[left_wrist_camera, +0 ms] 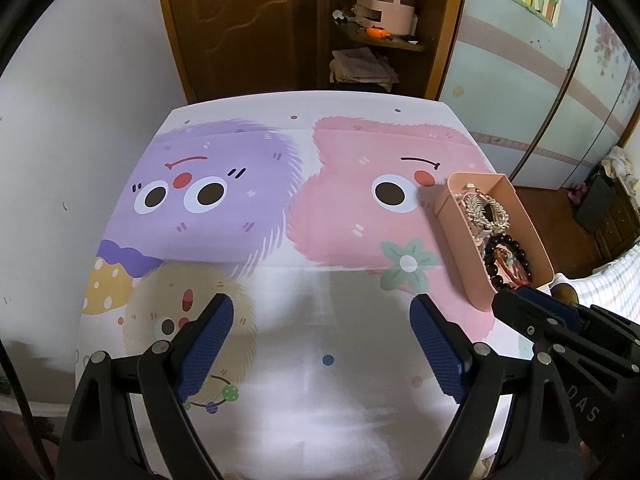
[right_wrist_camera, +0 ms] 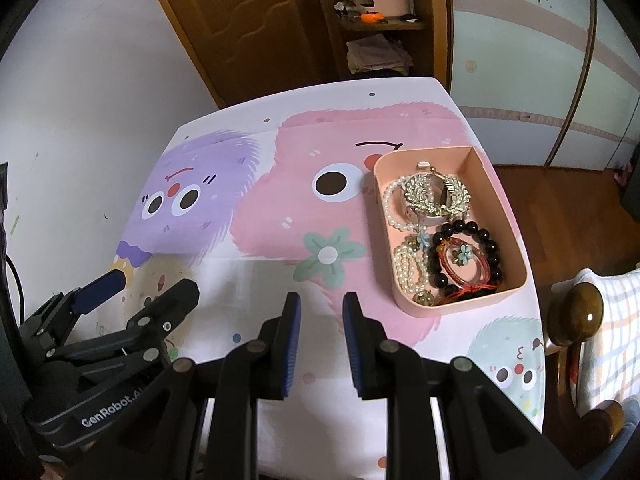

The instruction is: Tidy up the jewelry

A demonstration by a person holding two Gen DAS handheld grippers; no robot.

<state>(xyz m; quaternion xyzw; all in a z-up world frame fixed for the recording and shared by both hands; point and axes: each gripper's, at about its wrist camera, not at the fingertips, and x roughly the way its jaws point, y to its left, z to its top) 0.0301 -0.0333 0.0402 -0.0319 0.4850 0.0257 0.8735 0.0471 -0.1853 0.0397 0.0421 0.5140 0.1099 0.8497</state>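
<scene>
A pink rectangular tray (right_wrist_camera: 506, 216) stands on the right side of the table and holds jewelry: a gold leaf hair clip (right_wrist_camera: 434, 196), a pearl bracelet (right_wrist_camera: 390, 204), a black bead bracelet (right_wrist_camera: 486, 240), a red cord bracelet (right_wrist_camera: 466, 276) and more pearls (right_wrist_camera: 408, 268). The tray also shows in the left wrist view (left_wrist_camera: 532, 240). My left gripper (left_wrist_camera: 322, 312) is open and empty over the near middle of the table. My right gripper (right_wrist_camera: 322, 308) is empty, its fingers a small gap apart, just left of the tray's near end.
The table wears a cartoon monster cloth (left_wrist_camera: 248, 184). A wooden chair knob (right_wrist_camera: 576, 308) and checked fabric sit off the table's right edge. A white wall is on the left; a wooden door and a shelf (left_wrist_camera: 380, 36) stand behind.
</scene>
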